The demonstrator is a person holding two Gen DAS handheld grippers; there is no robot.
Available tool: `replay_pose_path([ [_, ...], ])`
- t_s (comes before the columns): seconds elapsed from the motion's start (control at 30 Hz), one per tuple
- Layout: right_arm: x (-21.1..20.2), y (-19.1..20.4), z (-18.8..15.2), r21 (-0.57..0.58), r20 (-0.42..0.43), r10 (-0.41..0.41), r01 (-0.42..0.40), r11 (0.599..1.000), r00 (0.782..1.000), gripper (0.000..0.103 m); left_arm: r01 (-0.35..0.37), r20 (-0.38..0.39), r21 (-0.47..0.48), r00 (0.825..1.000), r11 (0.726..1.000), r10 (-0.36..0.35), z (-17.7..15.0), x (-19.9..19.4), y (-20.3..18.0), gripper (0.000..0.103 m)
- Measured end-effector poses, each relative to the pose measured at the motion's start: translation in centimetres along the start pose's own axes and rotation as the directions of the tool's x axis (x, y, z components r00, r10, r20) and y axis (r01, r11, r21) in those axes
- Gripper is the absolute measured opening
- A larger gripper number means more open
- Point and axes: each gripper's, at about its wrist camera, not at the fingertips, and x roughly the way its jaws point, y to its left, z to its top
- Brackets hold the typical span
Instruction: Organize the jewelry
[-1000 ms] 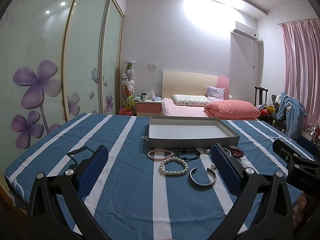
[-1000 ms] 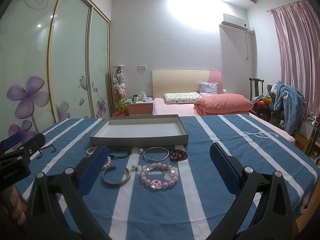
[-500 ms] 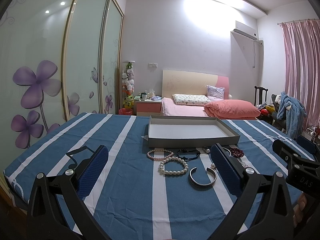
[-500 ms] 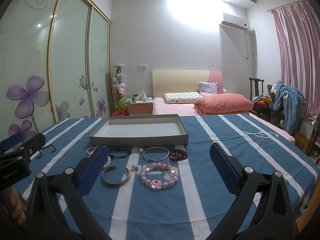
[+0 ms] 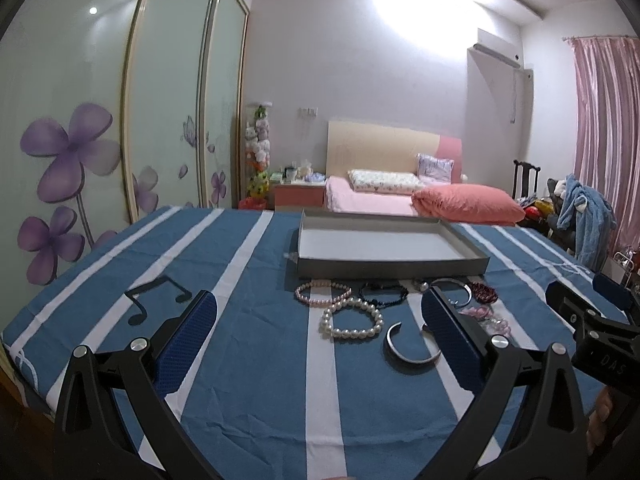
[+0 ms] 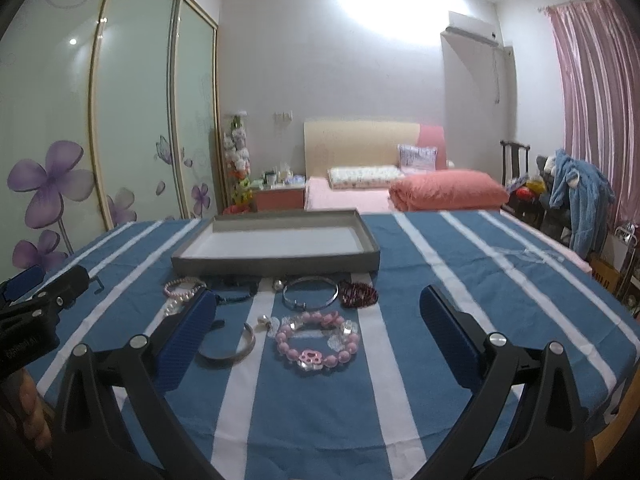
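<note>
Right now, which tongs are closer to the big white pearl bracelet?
Left. The left tongs hang open right before the white pearl bracelet; the right tongs sit open off to its right side.

You have tipped your left gripper slightly downward: the grey tray and the pearl bracelet in front of the tray now sit a little higher in the left wrist view than a second ago. Your right gripper has dipped the same way and eased slightly toward the tray, so the pink bead bracelet in front of the tray looks a touch larger
</note>
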Motion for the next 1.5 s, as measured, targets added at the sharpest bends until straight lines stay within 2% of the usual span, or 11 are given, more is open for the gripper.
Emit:
replay_pose_path([
  [0.13,3.1,-0.5,-0.8,0.009,-0.122,-0.022,0.023,1.000,0.992,0.095,0.022,-0.095,-0.022,0.995,1.000,-0.024,-0.4,2.0,0.5,0.101],
  [0.4,9.2,-2.5,-2.6,0.072,-0.380,-0.013,0.044,0.996,0.925,0.052,0.083,-0.240,-0.050,0.966,0.995,-0.093,-0.9,5.1,1.0,0.101],
  [0.5,11.0,-3.0,-2.8,0.074,-0.434,-0.024,0.062,0.995,0.901,0.044,0.102,-0.273,-0.024,0.956,0.994,-0.105,-1.0,5.8,0.1,0.101],
  [0.63,12.2,-2.6,-3.1,0.029,-0.470,-0.054,0.077,0.997,0.881,0.043,0.126,-0.312,0.025,0.943,0.992,-0.112,-1.2,6.9,-1.6,0.101],
  [0.77,12.2,-2.2,-3.2,-0.021,-0.470,-0.083,0.083,0.996,0.879,0.016,0.149,-0.366,0.060,0.923,0.987,-0.117,-1.6,8.5,-3.0,0.101],
  [0.93,12.0,-4.0,-3.0,0.000,-0.466,-0.101,0.114,0.993,0.879,0.014,0.181,-0.439,0.080,0.889,0.980,-0.128,-2.2,9.9,-4.5,0.101],
  [1.03,11.6,-4.7,-3.2,0.012,-0.460,-0.097,0.115,0.993,0.883,0.014,0.211,-0.494,0.066,0.856,0.975,-0.151,-2.4,10.8,-5.3,0.101],
  [1.17,11.8,-4.8,-3.2,0.023,-0.453,-0.086,0.108,0.994,0.887,0.014,0.216,-0.535,0.094,0.834,0.972,-0.134,-2.9,12.0,-6.9,0.094],
  [1.37,11.8,-5.0,-3.2,0.033,-0.448,-0.072,0.097,0.995,0.891,0.014,0.195,-0.540,0.148,0.837,0.970,-0.087,-3.0,13.0,-8.3,0.091],
  [1.47,11.7,-5.1,-3.2,0.034,-0.446,-0.069,0.094,0.995,0.892,0.014,0.187,-0.534,0.147,0.842,0.971,-0.081,-2.8,13.3,-8.4,0.087],
  [1.5,11.7,-5.1,-3.2,0.034,-0.446,-0.068,0.092,0.995,0.893,0.014,0.183,-0.531,0.144,0.844,0.972,-0.080,-2.7,13.4,-8.4,0.080],
])
